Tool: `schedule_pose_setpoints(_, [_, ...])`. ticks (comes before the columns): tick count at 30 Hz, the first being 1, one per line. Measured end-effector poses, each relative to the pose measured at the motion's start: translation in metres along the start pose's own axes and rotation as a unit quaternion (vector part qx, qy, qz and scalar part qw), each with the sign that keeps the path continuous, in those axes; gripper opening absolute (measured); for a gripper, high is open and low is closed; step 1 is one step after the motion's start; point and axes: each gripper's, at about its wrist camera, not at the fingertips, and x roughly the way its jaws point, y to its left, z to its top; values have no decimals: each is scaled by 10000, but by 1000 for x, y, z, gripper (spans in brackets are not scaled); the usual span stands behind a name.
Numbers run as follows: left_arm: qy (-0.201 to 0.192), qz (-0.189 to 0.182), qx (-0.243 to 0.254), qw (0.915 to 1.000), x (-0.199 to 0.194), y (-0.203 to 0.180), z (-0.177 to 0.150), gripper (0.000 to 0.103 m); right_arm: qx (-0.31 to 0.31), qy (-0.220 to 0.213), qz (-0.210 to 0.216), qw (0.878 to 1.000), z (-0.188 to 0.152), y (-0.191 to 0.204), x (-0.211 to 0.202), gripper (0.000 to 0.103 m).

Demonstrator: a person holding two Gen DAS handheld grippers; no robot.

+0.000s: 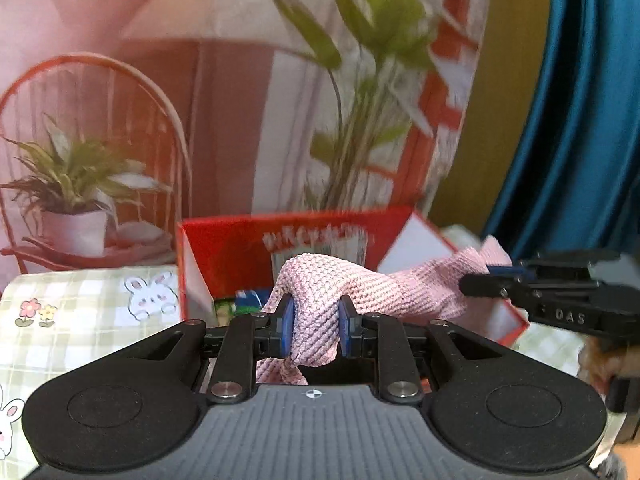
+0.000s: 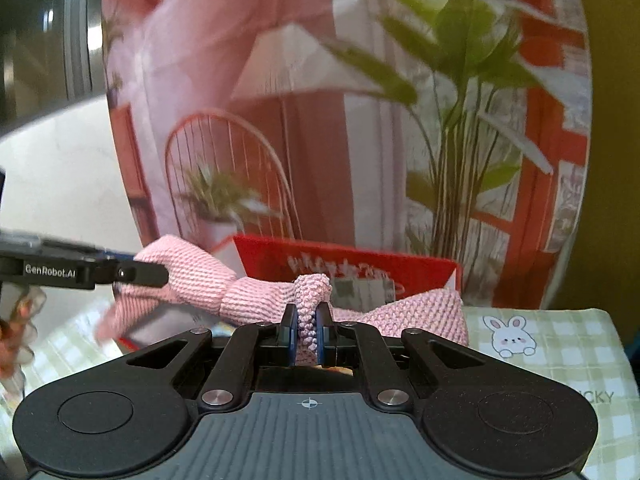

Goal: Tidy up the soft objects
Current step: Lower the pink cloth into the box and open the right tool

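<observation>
Printed backdrop (image 1: 224,92) of lamp and potted plants behind; green checked bunny cloth (image 1: 80,312) over the counter. Left gripper (image 1: 316,326) clamped on a bunched fold of pink knitted cloth (image 1: 400,284), held up in front of a red box (image 1: 240,252). Right gripper (image 2: 308,330) pinched tight on another fold.

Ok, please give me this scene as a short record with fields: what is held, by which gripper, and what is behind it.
held item: pink knitted cloth
left gripper: shut on one end of the cloth
right gripper: shut on the other end
cloth state: lifted, stretched between both grippers
behind cloth: open red box
surface: checked tablecloth with rabbit print
</observation>
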Motion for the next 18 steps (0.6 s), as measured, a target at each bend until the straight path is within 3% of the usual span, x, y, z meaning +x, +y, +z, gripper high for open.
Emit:
schedule_pose_setpoints(8, [678, -73, -140, 9976, 36, 7, -14, 24, -362, 756, -15, 9965, -13, 1, 31, 8])
schedule_pose_setpoints(18, [986, 4, -229, 9949, 60, 11, -18, 24, -122, 1083, -129, 9940, -19, -9, 57, 8])
